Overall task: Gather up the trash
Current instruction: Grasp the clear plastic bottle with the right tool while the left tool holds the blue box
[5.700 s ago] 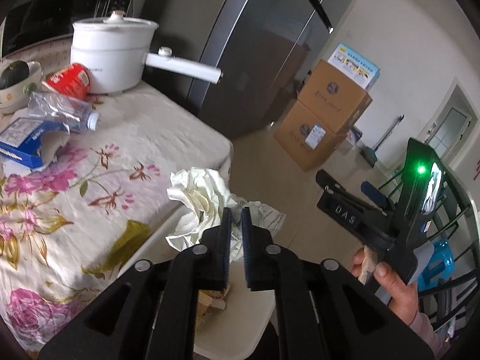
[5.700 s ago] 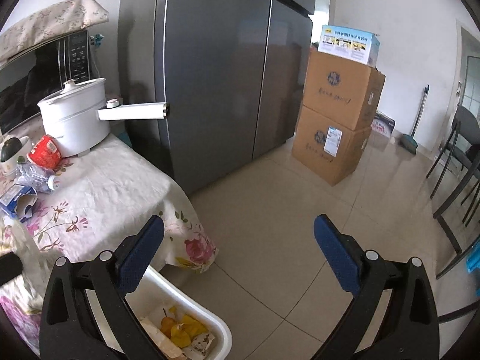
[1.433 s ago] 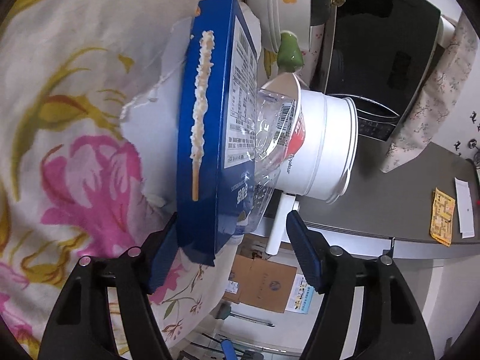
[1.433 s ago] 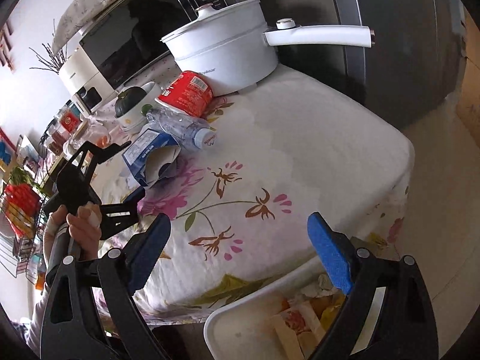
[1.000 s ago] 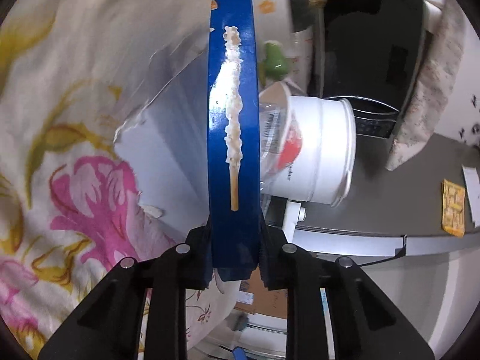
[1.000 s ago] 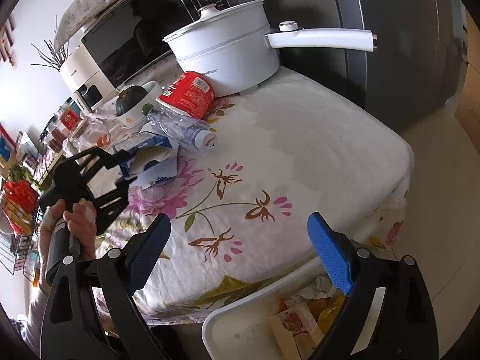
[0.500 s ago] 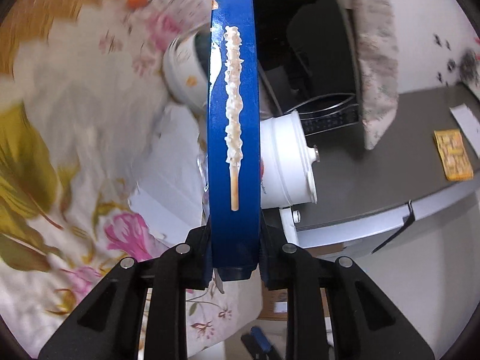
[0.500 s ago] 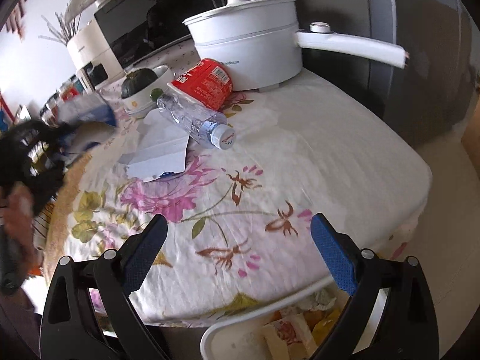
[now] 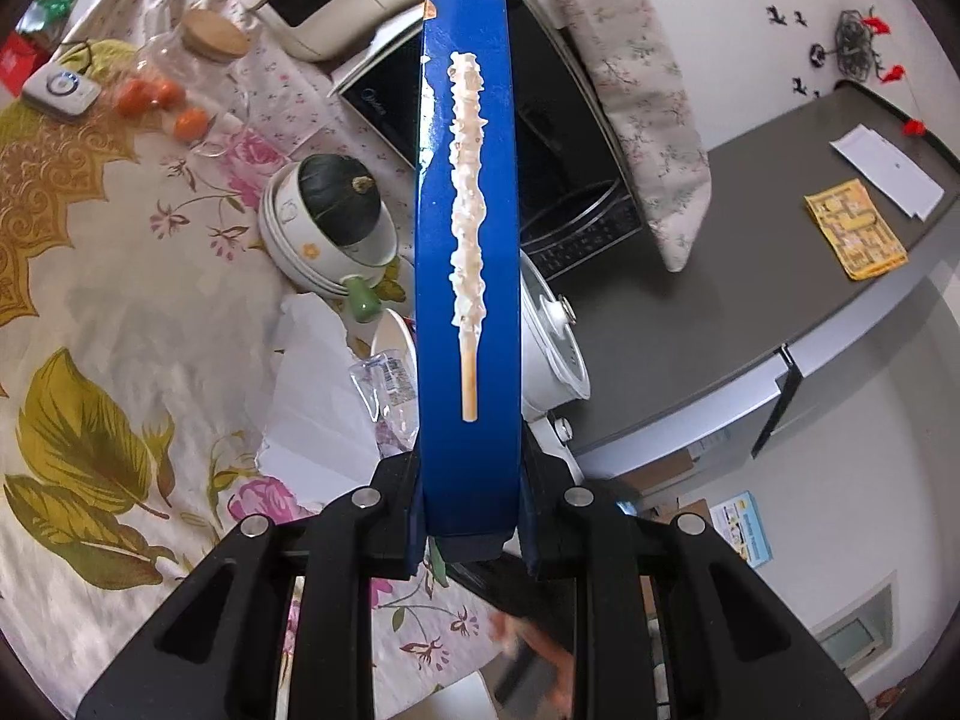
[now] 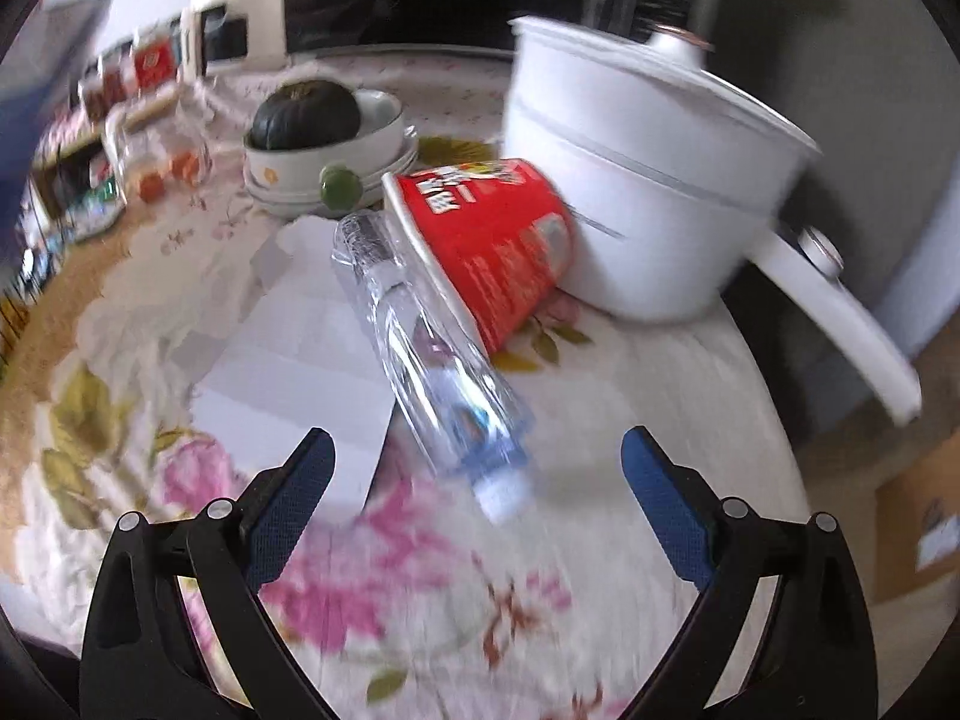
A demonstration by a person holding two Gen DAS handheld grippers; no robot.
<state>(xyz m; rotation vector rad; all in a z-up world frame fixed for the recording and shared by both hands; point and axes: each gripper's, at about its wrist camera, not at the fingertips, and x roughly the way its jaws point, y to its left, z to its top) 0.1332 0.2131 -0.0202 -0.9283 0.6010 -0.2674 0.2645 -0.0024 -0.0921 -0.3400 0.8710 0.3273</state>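
The left gripper [image 9: 467,531] is clamped on the blue box [image 9: 467,276], lifted clear of the table for binning, while the right gripper [image 10: 474,495], jaws wide apart, lines up on the near bottle [image 10: 429,360] beside the red cup [image 10: 486,240].

A flowered tablecloth [image 9: 108,312] is covering the table. A black microwave [image 9: 570,180] is standing by the white wall [image 9: 738,18], and a grey fridge [image 9: 780,276] is showing beside it. Daylight is filling the room.
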